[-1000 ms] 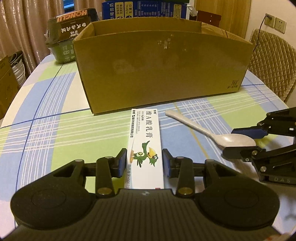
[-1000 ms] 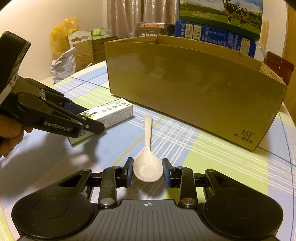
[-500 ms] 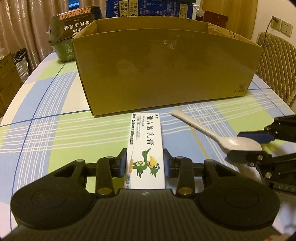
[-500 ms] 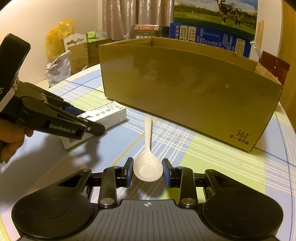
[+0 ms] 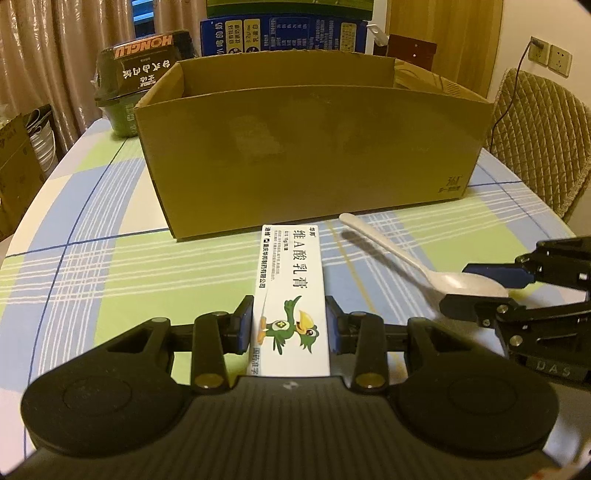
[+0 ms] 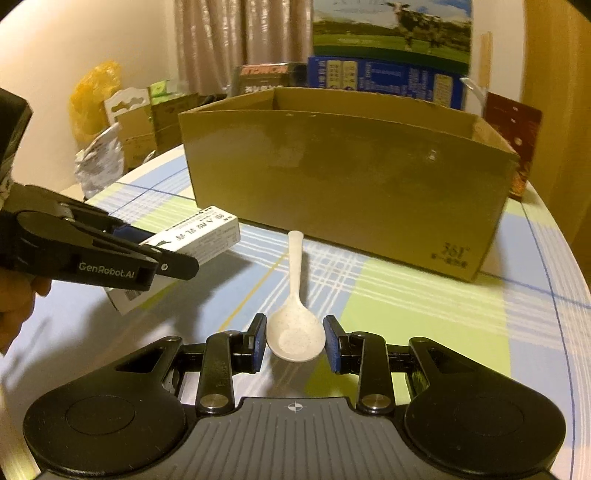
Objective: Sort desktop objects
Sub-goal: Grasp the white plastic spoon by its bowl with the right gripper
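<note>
The left tool (image 5: 290, 325) squeezes the near end of a long white box (image 5: 291, 291) with a green bird on it, and the box looks lifted off the worktop (image 5: 92, 273). The right tool (image 6: 295, 343) pinches the bowl of a pale spoon (image 6: 295, 325), and the handle points away toward the far side. A checked cloth of blue, green and white covers the worktop. Just past the white box and the spoon stands a big brown cardboard box (image 5: 314, 155) with its top open. Behind it sit a dark green box (image 5: 136, 77) and a blue carton (image 5: 284, 35).
</note>
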Demonstrator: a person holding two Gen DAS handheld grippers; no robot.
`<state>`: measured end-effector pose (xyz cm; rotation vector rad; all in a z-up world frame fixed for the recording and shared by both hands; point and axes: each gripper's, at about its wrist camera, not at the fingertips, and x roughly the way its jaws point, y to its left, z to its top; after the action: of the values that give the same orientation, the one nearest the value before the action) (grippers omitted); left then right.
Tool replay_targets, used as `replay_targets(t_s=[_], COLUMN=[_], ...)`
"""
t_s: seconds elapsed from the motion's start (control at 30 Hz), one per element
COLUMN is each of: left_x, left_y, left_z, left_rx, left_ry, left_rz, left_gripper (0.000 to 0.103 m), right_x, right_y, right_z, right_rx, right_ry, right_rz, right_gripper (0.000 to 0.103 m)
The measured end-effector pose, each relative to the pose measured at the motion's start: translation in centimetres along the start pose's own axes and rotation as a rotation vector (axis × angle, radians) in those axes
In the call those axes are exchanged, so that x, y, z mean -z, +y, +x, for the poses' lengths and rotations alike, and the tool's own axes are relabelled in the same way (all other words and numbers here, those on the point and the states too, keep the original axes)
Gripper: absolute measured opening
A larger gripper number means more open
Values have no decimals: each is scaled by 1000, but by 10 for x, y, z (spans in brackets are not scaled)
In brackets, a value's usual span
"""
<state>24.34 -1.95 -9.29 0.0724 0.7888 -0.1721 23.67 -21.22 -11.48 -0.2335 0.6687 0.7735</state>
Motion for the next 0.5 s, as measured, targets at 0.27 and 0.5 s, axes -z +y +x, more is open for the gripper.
replay_targets(t_s=[0.27,0.5], left_x=[14,19], left_y=[-23,-39], left_z=[-19,-34], left_rx=[26,36], left_ry=[-5,-15], left_rz=[-48,-44], left_gripper=[33,33], right_x=[7,14], right_y=[3,3], right_z=[-24,-49], right_rx=[44,67], right_ry=[4,10], right_rz=[68,108], right_gripper=[30,30])
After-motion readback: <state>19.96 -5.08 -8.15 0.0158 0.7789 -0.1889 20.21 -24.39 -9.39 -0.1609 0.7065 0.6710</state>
